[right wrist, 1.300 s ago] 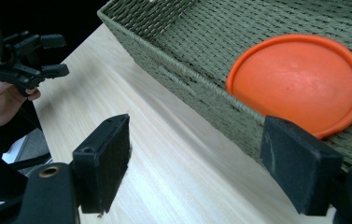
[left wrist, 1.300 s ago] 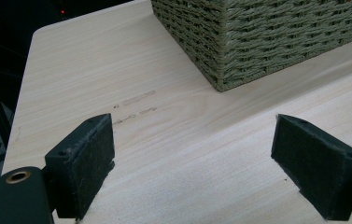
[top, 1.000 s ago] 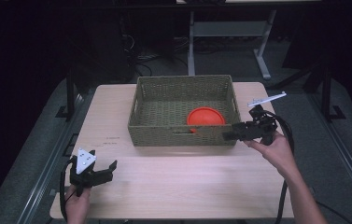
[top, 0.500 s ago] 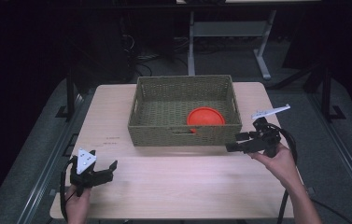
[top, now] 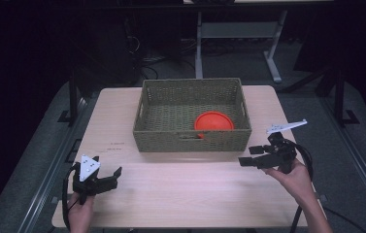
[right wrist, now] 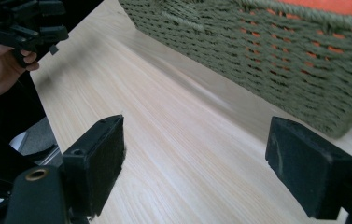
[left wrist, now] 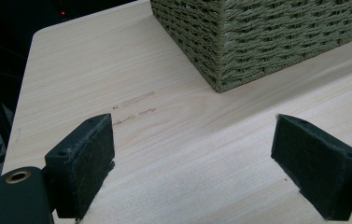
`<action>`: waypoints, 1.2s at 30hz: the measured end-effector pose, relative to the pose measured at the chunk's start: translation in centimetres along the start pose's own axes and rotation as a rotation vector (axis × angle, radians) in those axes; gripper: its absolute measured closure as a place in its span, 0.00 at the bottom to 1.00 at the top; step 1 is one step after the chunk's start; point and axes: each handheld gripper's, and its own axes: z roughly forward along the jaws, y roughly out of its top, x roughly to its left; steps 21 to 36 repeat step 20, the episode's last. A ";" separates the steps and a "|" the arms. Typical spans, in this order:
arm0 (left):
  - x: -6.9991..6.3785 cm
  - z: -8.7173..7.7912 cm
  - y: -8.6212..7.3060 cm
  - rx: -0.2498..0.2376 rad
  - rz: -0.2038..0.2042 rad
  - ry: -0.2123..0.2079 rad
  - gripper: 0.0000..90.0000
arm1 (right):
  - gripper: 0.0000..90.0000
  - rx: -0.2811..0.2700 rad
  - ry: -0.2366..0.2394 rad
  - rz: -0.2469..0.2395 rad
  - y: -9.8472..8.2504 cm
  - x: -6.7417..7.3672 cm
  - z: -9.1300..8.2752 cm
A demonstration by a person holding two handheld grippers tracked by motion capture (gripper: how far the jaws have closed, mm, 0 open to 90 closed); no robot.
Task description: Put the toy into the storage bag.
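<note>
Pale wooden tabletop (top: 180, 189) is seen carrying a woven green basket (top: 190, 141), inside which an orange disc (top: 213, 121) is laid against the near wall. The right tool (top: 248, 156) is held spread and empty just beside the basket's near right corner. The left tool (top: 114, 175) is likewise spread and empty, kept low at the near left edge, well apart from the basket.

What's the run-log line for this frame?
left gripper: open, empty | right gripper: open, empty, beside wicker basket | orange disc: in basket | table: wood
</note>
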 end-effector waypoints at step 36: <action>-0.1 -0.1 0.1 -0.006 0.002 0.003 0.14 | 0.20 -0.068 0.013 -0.039 -6.3 0.7 0.3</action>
